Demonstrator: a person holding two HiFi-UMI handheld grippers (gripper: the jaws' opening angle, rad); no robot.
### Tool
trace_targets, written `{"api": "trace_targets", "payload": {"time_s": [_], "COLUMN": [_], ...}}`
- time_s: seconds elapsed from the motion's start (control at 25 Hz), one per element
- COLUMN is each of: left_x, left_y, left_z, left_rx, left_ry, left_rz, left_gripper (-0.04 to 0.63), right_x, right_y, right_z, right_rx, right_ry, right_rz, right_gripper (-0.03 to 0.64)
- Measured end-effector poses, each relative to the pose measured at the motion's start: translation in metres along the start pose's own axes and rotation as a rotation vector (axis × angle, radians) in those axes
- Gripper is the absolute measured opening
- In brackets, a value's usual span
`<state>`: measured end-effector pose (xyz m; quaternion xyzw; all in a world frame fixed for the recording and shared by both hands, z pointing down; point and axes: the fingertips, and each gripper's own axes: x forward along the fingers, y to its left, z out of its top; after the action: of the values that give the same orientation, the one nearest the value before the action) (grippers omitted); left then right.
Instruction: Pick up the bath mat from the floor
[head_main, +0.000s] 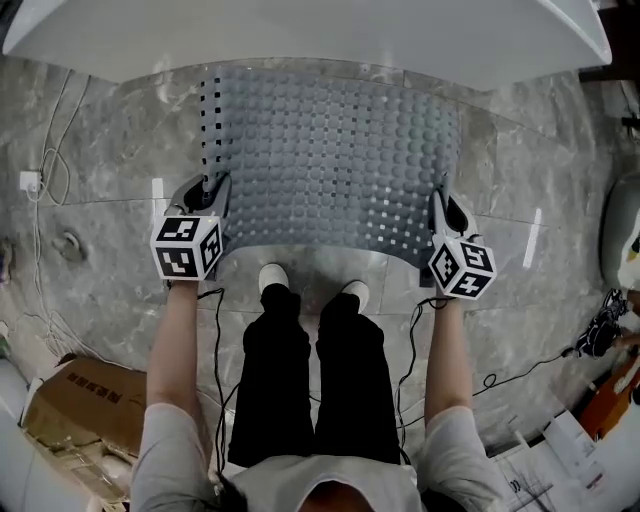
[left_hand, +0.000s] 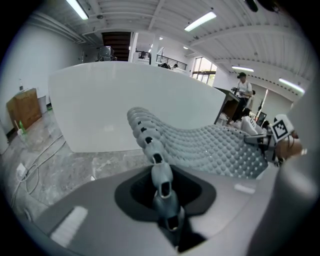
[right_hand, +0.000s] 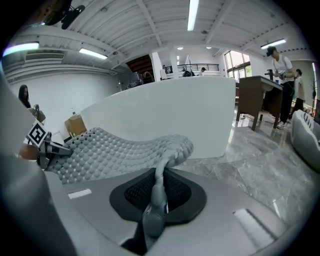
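— Nearest the lens, what sits in the jaws?

— Mat edge, on both sides. The two jaws of the left gripper (head_main: 207, 188) are nipped onto the near-left corner of the bath mat (head_main: 330, 150), and the bumpy edge runs straight out from between them. The right gripper (head_main: 441, 203) is the same: two jaws pinched on the near-right corner, which bunches into a fold just beyond them.

— Count things for me.

— One mat. Two grippers, each with one marker cube behind its jaws. Two white shoes (head_main: 274, 279) sit behind and below the jaws, between the two grippers. One white tub (head_main: 300, 30) stands beyond the jaws, and one cardboard box (head_main: 85, 400) lies well behind the left jaws.

— How does the mat look?

— Grey, covered in rows of round bumps. A line of small dark holes follows the side that leads away from the left jaws. It spans from one pair of jaws to the other and sags in the middle, with its near edge up off the marble floor (head_main: 110, 150). The far end reaches towards the tub; whether it touches the floor there I cannot tell.
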<state>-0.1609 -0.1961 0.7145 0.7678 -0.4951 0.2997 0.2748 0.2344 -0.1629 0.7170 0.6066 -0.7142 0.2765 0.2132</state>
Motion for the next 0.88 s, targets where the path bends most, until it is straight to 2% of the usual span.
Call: {"api": "trace_targets", "payload": {"time_s": [0.44,0.88], "left_x": [-0.168,-0.298], "left_y": [-0.037,-0.065], "left_z": [0.115,0.211], "left_rx": [-0.006,-0.021], "left_ry": [-0.045,-0.121], "left_rz": [0.000,0.004], "left_gripper": [0.064,0.066], "right_x": [-0.153,-0.265], "right_y": [0.039,0.065], "right_z": [0.147,0.262], "right_rx": [-0.024,-0.030], "right_ry": [-0.051,-0.113], "right_rz": [0.019,0.033], "right_gripper": [0.035,0.035]}}
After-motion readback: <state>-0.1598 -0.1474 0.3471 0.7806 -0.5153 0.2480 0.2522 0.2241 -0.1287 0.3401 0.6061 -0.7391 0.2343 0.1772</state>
